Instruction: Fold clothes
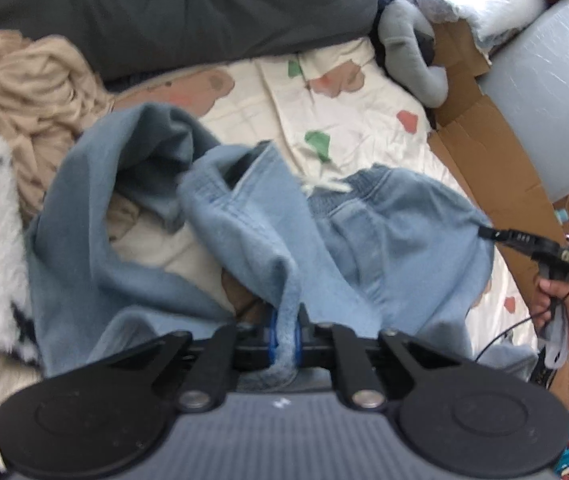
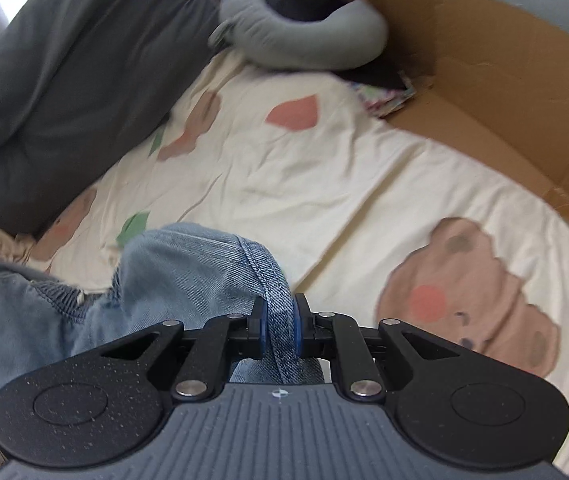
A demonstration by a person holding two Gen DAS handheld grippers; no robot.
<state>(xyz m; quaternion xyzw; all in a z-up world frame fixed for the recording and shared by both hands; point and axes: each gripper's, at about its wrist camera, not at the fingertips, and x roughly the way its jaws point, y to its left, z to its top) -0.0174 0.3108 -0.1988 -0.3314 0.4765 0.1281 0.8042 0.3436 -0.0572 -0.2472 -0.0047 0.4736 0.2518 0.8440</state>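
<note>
Both grippers are clamped on the same garment — a pair of light blue jeans (image 1: pixel 384 232) lying crumpled on the bed (image 1: pixel 348 120). The left gripper (image 1: pixel 284 336) has its fingers (image 1: pixel 271 334) pinching a thick fold of the denim, and the right gripper (image 2: pixel 279 330) pinches a stitched seam edge at the other side of the jeans. Two grips set apart like this look meant to raise the jeans off the bed and pull them out flat, so a first fold can be laid; no fold is made yet.

The jeans are soft, faded denim with a gathered elastic waistband (image 1: pixel 360 196) and a pale drawstring — bunched and twisted, one part hanging in a deep loop. They lie near a beige garment (image 1: pixel 32 92) on the patterned sheet, with a dark blanket (image 1: pixel 164 4) behind.
</note>
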